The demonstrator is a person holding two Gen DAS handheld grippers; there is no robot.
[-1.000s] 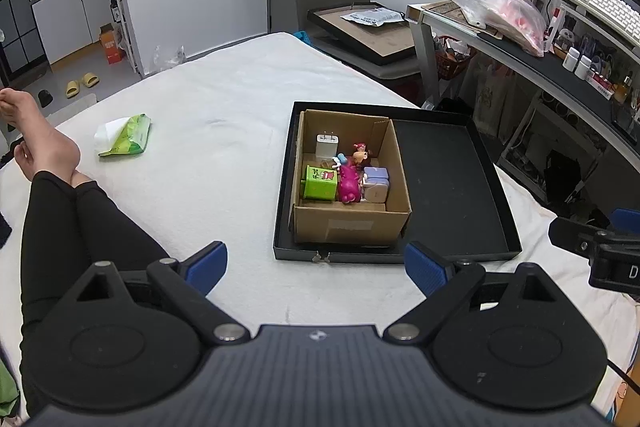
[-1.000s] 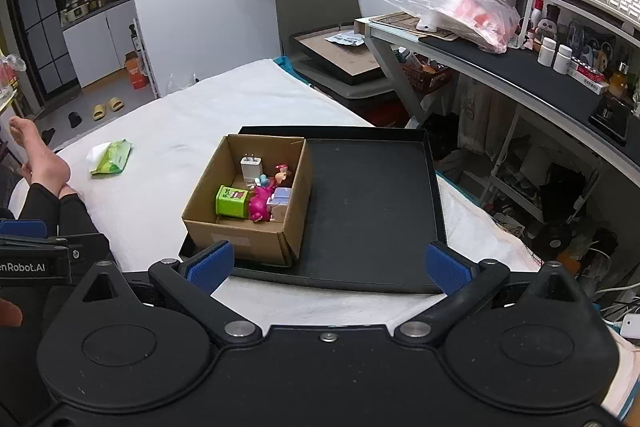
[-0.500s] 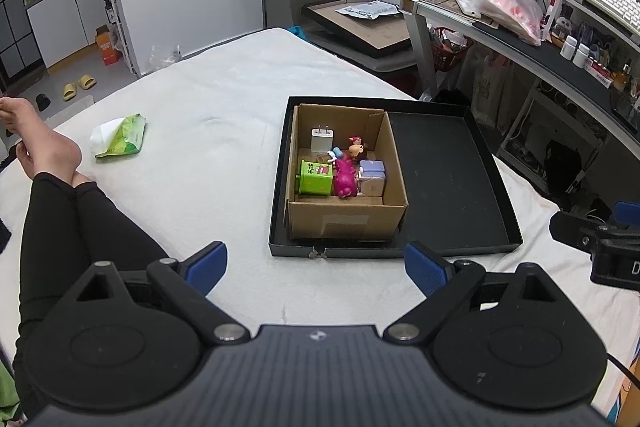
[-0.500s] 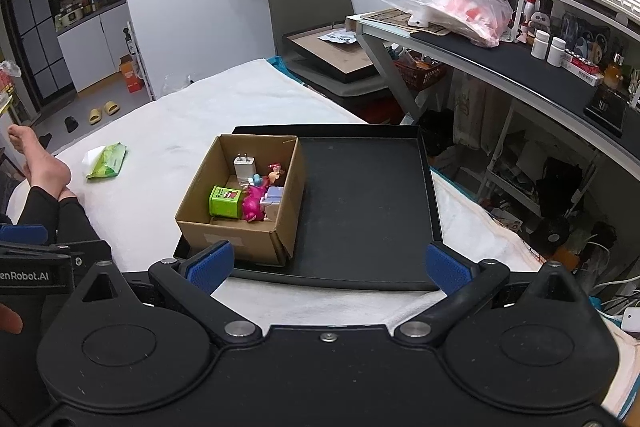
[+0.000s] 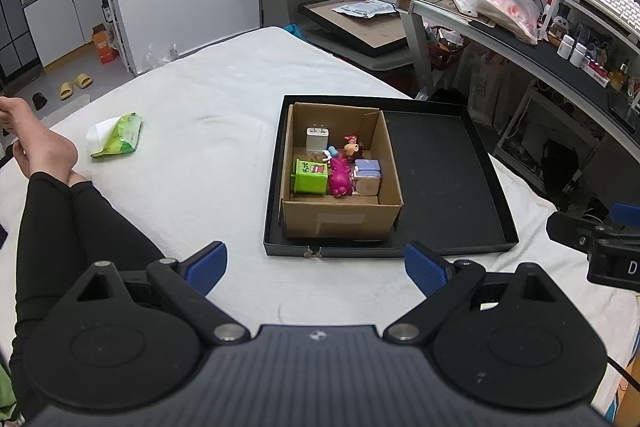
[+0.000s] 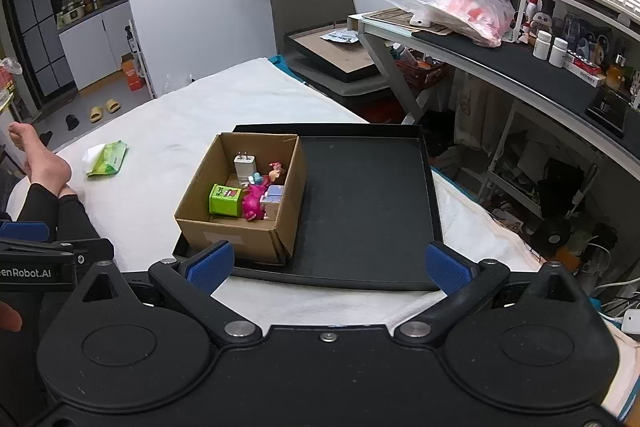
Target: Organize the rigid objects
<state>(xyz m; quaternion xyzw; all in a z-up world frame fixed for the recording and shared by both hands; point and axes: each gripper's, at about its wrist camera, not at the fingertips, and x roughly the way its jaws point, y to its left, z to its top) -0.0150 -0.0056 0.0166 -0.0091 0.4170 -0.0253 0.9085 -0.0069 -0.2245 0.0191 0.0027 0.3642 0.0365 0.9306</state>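
With both the left claw (image 5: 316, 261) and right claw (image 6: 328, 263) wide open and empty, a reach into the crowded box (image 5: 340, 167) risks knocking the toys (image 5: 340, 175) or tipping the box in the tray (image 5: 440, 167).

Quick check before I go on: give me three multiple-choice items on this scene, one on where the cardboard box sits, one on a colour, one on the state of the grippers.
1. Where is the cardboard box?
A. left part of the black tray
B. on the desk
C. on the floor

2. What colour is the cube beside the pink toy?
A. red
B. green
C. black

3. How are the left gripper and right gripper?
A. both shut on toys
B. one holds the charger
C. both open, empty

Answers: 1 A, the box stands inside the tray's left side. 2 B, its faces are bright green. 3 C, wide gaps show between the blue pads, with nothing held.
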